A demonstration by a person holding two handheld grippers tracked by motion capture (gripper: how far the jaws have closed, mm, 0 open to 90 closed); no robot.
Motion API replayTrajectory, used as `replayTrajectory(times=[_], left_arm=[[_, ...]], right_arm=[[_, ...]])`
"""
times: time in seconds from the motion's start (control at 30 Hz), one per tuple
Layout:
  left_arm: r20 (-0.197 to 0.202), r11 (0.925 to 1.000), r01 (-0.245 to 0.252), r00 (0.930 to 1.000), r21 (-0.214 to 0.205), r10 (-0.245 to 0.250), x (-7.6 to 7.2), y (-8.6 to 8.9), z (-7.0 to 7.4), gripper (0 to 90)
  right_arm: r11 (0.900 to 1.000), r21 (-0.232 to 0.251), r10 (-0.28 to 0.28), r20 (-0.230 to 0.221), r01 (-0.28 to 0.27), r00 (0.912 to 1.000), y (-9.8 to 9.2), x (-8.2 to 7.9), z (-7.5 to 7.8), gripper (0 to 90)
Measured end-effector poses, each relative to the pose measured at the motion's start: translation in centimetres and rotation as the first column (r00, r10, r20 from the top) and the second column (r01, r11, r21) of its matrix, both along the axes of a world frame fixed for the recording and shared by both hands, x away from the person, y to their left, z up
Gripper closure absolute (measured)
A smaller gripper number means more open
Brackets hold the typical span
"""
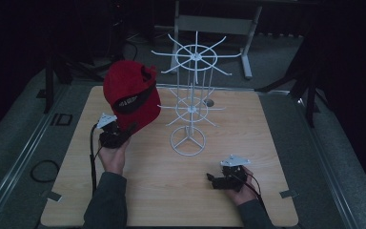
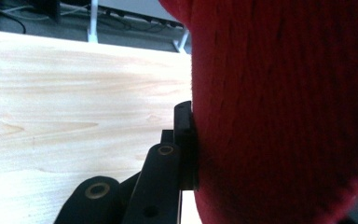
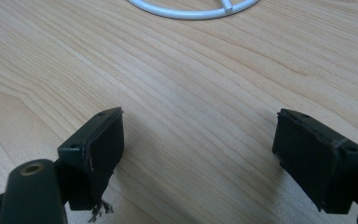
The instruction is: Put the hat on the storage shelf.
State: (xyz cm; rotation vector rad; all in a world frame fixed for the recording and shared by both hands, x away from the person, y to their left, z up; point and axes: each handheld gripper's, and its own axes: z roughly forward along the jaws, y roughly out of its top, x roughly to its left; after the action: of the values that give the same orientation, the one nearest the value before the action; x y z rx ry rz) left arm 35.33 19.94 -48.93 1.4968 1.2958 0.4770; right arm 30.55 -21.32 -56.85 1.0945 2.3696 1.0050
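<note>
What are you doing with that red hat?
A person holds a gripper in each hand. The left gripper is shut on a red cap and holds it up off the wooden table, beside a white wire rack. The right gripper rests open on the table, holding nothing.

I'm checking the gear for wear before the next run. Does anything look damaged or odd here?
Yes: the pad on the right gripper's left-hand jaw is frayed, with loose threads hanging from its lower edge. The white wire display rack stands upright.
</note>
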Motion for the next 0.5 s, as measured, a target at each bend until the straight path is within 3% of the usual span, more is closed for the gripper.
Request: replayTrajectory(times=[0.5], left_arm=[[0.058, 1.0000, -0.003, 0.9983, -0.005, 0.003, -0.4, 0.1, 2.7, 85.3]], right_arm=[[1.0000, 0.002, -0.002, -0.001, 0.002, 1.0000, 0.0, 0.0, 0.0, 16.3]])
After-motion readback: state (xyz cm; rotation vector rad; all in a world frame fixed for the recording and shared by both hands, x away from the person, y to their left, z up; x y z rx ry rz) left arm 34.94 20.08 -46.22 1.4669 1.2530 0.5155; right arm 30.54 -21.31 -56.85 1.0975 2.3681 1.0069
